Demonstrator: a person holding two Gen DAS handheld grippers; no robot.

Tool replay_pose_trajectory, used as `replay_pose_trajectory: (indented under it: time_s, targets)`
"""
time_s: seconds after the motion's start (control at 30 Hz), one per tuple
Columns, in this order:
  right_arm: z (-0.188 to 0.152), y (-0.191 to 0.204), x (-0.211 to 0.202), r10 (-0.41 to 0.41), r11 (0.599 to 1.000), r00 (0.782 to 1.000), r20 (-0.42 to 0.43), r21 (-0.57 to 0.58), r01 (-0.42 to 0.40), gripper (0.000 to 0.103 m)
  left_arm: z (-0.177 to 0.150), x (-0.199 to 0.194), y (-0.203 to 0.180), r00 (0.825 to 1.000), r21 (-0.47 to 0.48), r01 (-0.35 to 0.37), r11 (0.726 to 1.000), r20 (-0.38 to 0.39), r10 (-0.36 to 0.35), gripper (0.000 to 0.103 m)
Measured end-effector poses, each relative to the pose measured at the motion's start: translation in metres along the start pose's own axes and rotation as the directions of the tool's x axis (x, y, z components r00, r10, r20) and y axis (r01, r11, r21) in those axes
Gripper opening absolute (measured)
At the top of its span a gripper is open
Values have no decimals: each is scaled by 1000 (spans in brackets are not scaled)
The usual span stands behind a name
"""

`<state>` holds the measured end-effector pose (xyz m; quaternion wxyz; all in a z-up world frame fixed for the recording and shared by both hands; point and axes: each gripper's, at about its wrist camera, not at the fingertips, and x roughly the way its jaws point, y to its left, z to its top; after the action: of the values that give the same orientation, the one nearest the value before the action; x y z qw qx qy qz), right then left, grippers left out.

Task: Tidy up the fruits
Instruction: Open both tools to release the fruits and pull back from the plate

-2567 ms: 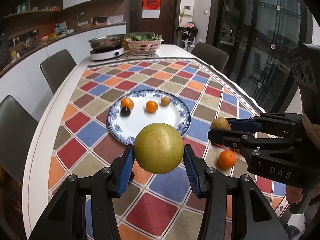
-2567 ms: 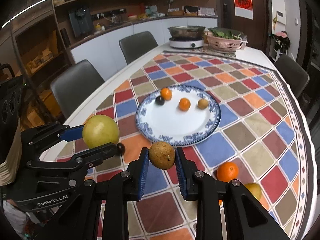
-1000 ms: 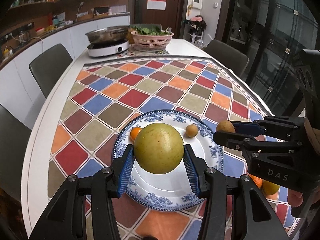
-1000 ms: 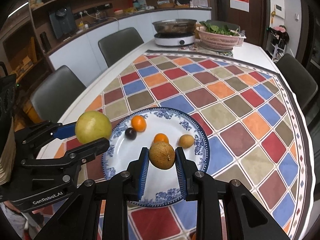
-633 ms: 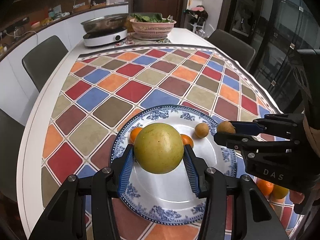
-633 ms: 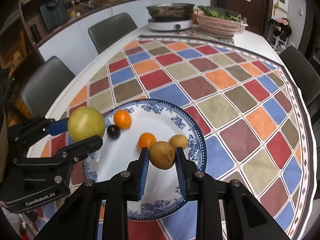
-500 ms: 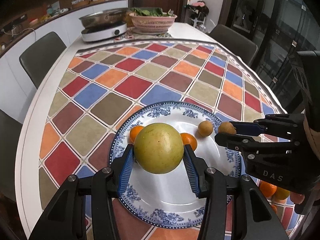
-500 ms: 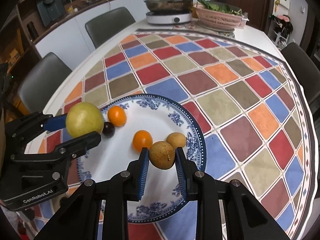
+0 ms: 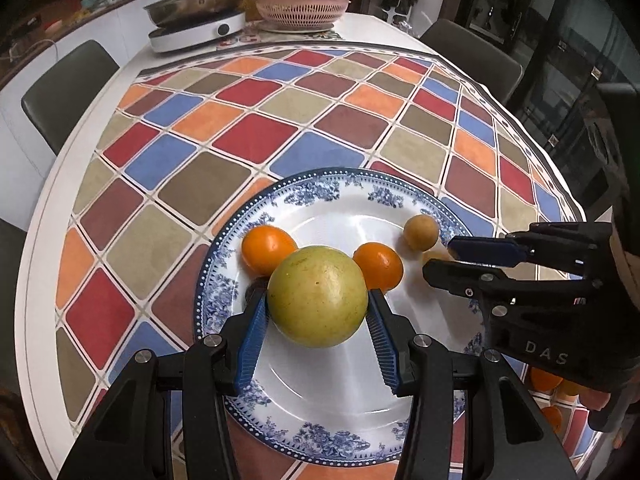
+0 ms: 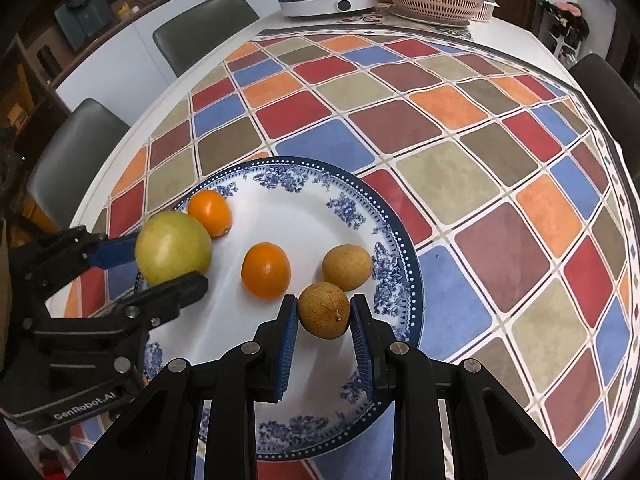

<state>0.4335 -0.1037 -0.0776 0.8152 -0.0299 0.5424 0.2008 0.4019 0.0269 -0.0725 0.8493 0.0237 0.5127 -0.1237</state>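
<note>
My left gripper [image 9: 317, 322] is shut on a large yellow-green round fruit [image 9: 317, 297], held low over the left part of the blue-and-white plate [image 9: 320, 196]. My right gripper [image 10: 324, 322] is shut on a small brown fruit [image 10: 323, 310] over the plate's right side [image 10: 400, 240]. On the plate lie two oranges [image 10: 265, 265] [image 10: 210, 213] and another small brown fruit [image 10: 347, 267]. A dark small fruit sits mostly hidden behind the big fruit in the left wrist view. Each gripper shows in the other's view: the right gripper [image 9: 440, 258] and the left gripper [image 10: 172, 264].
The plate rests on a chequered cloth [image 10: 460, 128] on a white table. More oranges [image 9: 544, 380] lie on the cloth behind the right gripper. An induction cooker with a pan [image 9: 196, 28] and a pink basket of greens [image 9: 300, 8] stand at the far end. Chairs [image 9: 64, 88] surround the table.
Both grippers have come forward and down over the plate, each still holding its fruit. The plate and its fruits now look larger and closer.
</note>
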Motion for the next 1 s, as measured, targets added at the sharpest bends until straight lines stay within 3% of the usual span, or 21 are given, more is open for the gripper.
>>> replay_pose_trajectory:
  time_s: [0.1,0.27,0.37,1.0]
  targets:
    - [1,-1,-3,6,1000,1000,13,5,-6,35,-1,3,-1,1000,2,-13,1000,-11,13,49]
    - [2,2,-10,-13,1000,999,33,-7,13,35,-4,5,0,1000,0,-9,1000,-23,9,50]
    - [1,3,-16,-20,1000,999,47,-7,20,35,-4,-2,-3,1000,4,-10,1000,-1,10,58]
    - [-21,24,-89,-33,998,985,170,-39,41,35,-22,-92,-20,986,16,-76,997,150,72,58]
